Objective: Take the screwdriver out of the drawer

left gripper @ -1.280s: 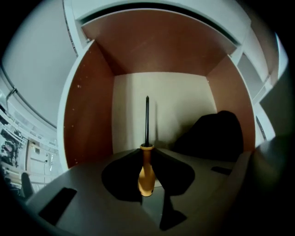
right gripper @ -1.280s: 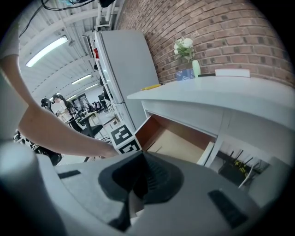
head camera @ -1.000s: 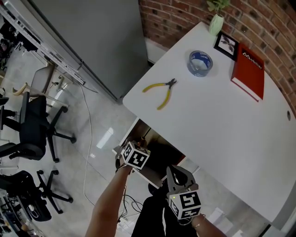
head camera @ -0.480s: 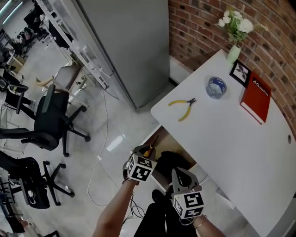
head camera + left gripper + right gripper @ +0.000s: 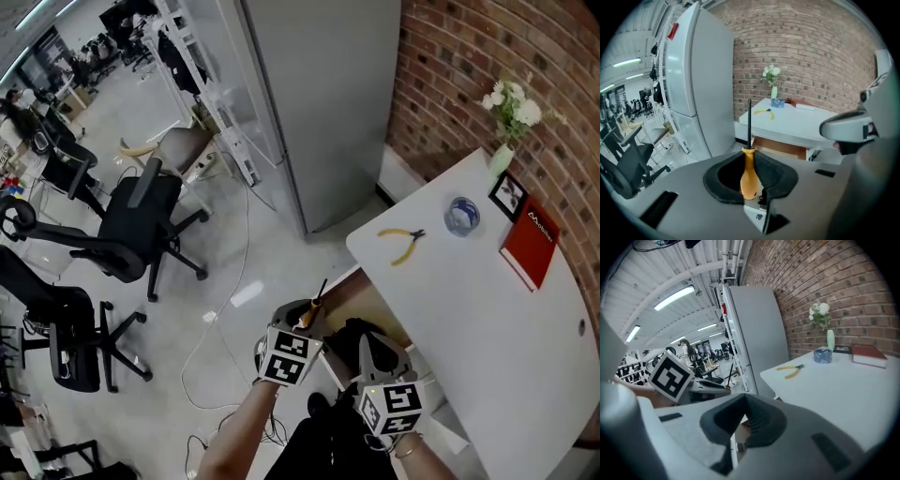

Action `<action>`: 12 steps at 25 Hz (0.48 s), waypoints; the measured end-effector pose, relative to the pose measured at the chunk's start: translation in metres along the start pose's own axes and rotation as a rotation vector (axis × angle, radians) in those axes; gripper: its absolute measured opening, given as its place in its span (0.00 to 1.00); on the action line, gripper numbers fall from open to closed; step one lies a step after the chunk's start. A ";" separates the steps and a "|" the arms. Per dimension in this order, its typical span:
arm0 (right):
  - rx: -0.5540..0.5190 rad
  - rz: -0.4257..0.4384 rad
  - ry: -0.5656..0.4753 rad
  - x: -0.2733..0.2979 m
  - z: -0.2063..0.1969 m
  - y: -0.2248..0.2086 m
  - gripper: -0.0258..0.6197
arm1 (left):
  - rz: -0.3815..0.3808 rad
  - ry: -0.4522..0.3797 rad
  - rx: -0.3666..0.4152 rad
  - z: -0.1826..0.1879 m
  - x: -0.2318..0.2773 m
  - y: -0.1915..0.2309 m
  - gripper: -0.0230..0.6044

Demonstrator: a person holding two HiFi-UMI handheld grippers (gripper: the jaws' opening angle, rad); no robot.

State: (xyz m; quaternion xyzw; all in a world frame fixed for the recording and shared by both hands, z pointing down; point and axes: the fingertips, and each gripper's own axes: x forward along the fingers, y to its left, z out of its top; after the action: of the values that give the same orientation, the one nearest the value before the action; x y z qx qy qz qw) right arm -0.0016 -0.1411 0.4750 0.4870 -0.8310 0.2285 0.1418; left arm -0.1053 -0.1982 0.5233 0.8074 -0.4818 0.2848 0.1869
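The screwdriver (image 5: 749, 172) has an orange handle and a dark shaft that points up. My left gripper (image 5: 749, 182) is shut on the handle. In the head view the screwdriver (image 5: 308, 313) is held by the left gripper (image 5: 300, 321) above and to the left of the open drawer (image 5: 361, 298), clear of it. My right gripper (image 5: 366, 343) hangs just to the right, over the drawer's dark contents. In the right gripper view its jaws (image 5: 735, 431) stand together with nothing between them. The screwdriver's shaft (image 5: 730, 373) also shows there.
The white table (image 5: 469, 319) carries yellow pliers (image 5: 401, 242), a tape roll (image 5: 461, 216), a red book (image 5: 531, 246), a small picture frame (image 5: 511, 195) and a vase of flowers (image 5: 504, 141). A grey cabinet (image 5: 319, 94) stands left of the table. Office chairs (image 5: 131, 225) stand on the floor.
Both grippers have risen. The left one has lifted the screwdriver up from the drawer's front edge, and the shaft now points upward. The view has pulled back from the table.
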 end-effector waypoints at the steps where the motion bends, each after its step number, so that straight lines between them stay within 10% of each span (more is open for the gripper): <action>1: -0.007 0.010 -0.004 -0.001 0.005 0.003 0.04 | 0.012 -0.021 -0.013 0.006 -0.010 0.003 0.13; 12: -0.064 0.134 -0.054 -0.012 0.054 0.043 0.04 | 0.123 -0.198 -0.150 0.036 -0.105 0.029 0.13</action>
State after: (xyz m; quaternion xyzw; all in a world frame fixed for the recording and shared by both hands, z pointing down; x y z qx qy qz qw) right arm -0.0343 -0.1424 0.4128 0.4315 -0.8720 0.1978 0.1191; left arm -0.1598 -0.1616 0.4296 0.7842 -0.5666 0.1778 0.1803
